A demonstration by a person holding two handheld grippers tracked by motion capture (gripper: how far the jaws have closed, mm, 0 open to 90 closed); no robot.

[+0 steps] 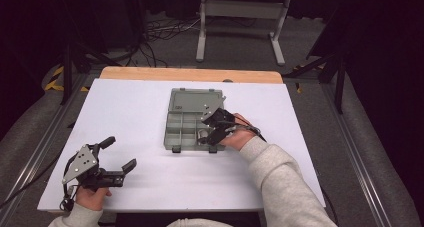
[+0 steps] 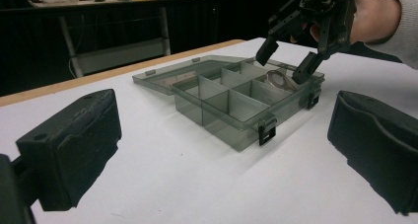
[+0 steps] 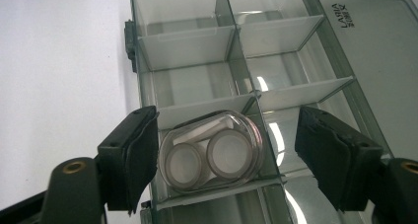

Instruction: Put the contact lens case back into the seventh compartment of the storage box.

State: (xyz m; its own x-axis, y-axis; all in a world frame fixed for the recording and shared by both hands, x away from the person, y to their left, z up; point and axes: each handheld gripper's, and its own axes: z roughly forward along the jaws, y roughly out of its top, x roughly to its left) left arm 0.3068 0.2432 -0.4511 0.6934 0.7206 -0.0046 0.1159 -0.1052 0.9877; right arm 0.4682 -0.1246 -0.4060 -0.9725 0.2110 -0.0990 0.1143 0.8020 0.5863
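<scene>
I see my right gripper (image 3: pixel 224 155) jaws standing apart, holding nothing, over the small clear round case (image 3: pixel 212 152) lying in the grey divided plastic box (image 3: pixel 276 61); lifting carelessly may catch a divider.

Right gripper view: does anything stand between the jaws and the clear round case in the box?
Nothing covers the clear round case, but the centre divider stands between it and one jaw of the right gripper, which is over the neighbouring compartment.

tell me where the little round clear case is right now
The round clear case lies in a compartment of the open grey organizer box, near its front right corner in the high view, between the jaws of the right gripper.
</scene>
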